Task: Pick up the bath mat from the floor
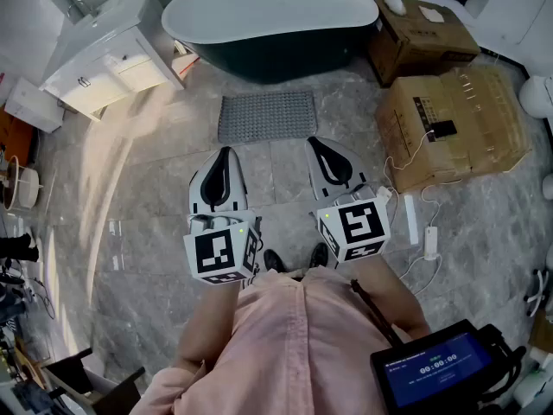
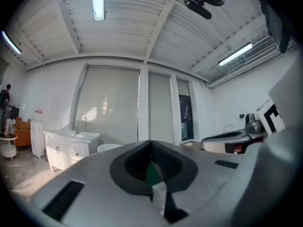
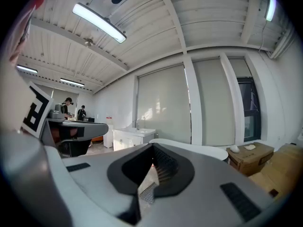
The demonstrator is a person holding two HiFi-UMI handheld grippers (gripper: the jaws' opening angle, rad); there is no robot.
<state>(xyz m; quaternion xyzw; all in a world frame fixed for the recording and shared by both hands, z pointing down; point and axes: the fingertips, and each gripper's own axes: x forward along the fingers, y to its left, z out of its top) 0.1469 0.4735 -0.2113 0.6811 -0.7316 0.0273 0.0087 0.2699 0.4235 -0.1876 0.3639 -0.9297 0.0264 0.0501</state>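
Since the bath mat (image 1: 267, 116) lies flat on the grey tiled floor (image 1: 155, 197), just in front of the dark bathtub (image 1: 272, 24) and straight ahead of the person, it will probably behave as a soft, limp thing. I judge it light, with a knobbly top that should give the pads some bite, but liable to sag and fold once lifted. It hugs the floor, so the near edge looks the best place to take it (one near corner for each gripper would keep it from drooping to one side), with a jaw worked under the rim before closing. The left gripper (image 1: 226, 154) and the right gripper (image 1: 314, 145) are held side by side, roughly level and well above the floor, short of the mat and touching nothing. In each gripper view the jaws are pressed together at the tips with nothing between them; only the room shows beyond. Both must open before any hold on the mat is possible.
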